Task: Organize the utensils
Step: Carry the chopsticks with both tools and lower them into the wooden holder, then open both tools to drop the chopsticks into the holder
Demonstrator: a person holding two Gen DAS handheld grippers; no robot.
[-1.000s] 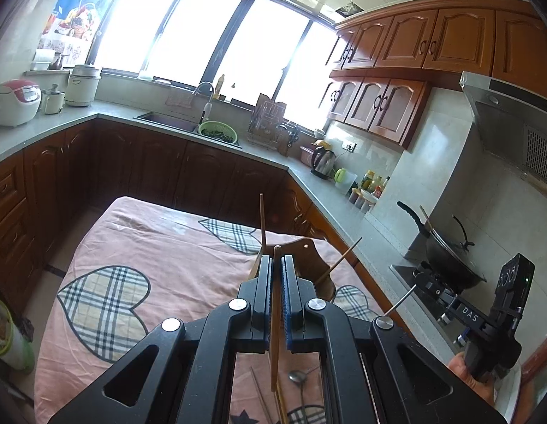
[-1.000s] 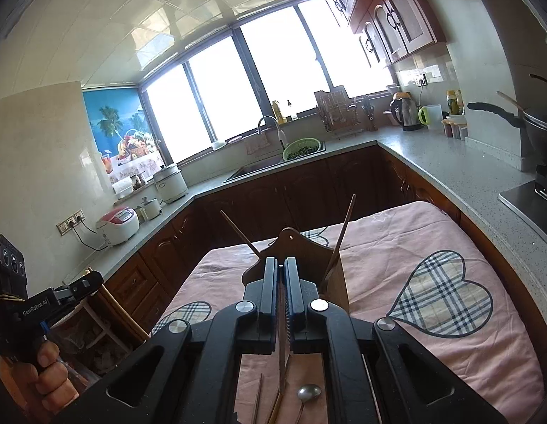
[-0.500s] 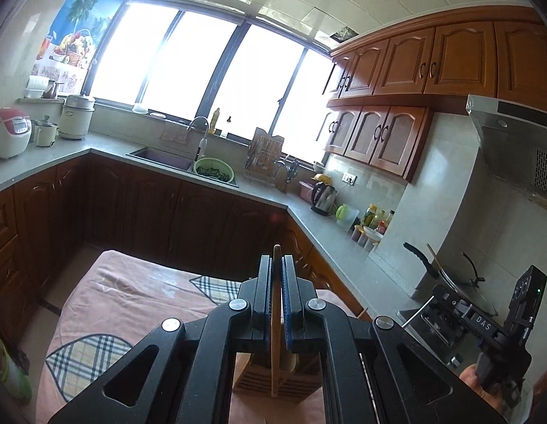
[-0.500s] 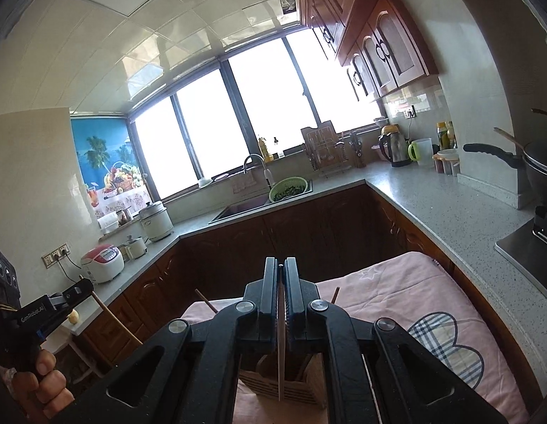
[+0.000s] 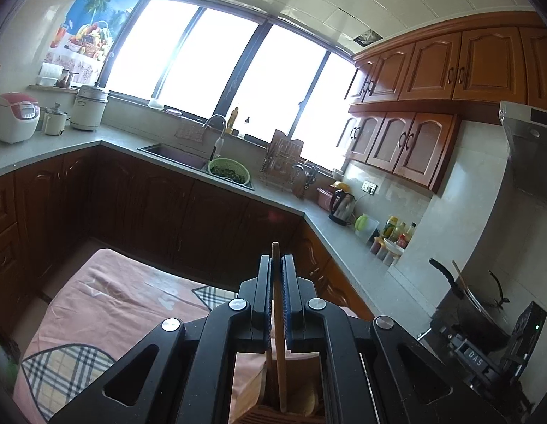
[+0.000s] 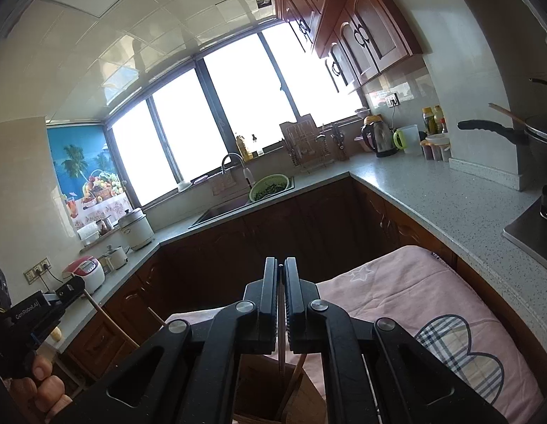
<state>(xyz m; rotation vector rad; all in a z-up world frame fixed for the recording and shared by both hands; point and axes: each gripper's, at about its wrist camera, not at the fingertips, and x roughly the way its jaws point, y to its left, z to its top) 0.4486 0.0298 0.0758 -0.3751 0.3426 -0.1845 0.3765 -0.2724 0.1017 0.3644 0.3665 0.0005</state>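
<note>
My left gripper is shut on a wooden chopstick that stands upright, its lower end down in the wooden utensil holder below the jaws. My right gripper is shut on a thin chopstick whose lower end points into the same wooden holder. Another chopstick leans inside the holder. The left gripper also shows at the left edge of the right wrist view, and the right gripper at the right edge of the left wrist view.
The holder stands on a table with a pink cloth printed with plaid hearts. Dark wooden cabinets and a grey counter wrap around it, with a sink, a green colander, a kettle and a black wok.
Both grippers have tilted up and come over the holder, so the chopsticks now hang with their lower ends in it. The table's utensils have dropped out of view.
</note>
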